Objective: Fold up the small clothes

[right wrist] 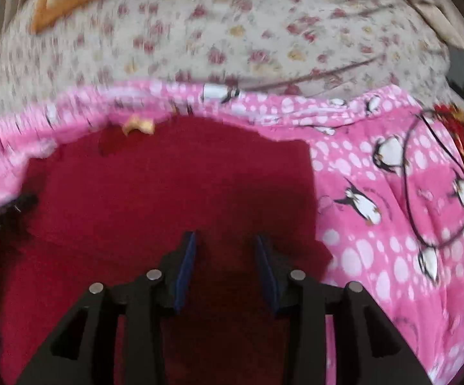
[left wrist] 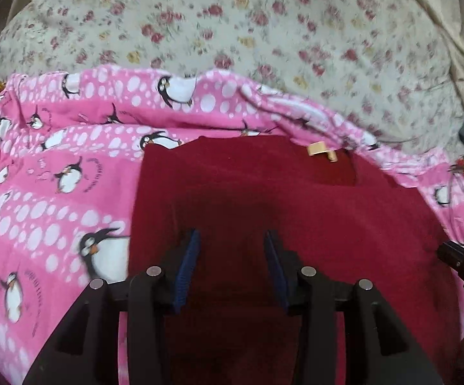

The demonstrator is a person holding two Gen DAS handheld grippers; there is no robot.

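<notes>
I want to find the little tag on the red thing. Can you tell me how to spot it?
Find the pink penguin blanket spread over the flowery bedding. On it lies the dark red garment. At the garment's far edge, by the blanket's bunched rim, sits the small tag: the only pale yellow bit on plain red cloth.

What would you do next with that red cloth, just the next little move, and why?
Probably lower both grippers onto the red garment's near edge and pinch it. The left gripper and right gripper hang open above it, holding nothing, and it lies spread on the pink penguin sheet.
</notes>
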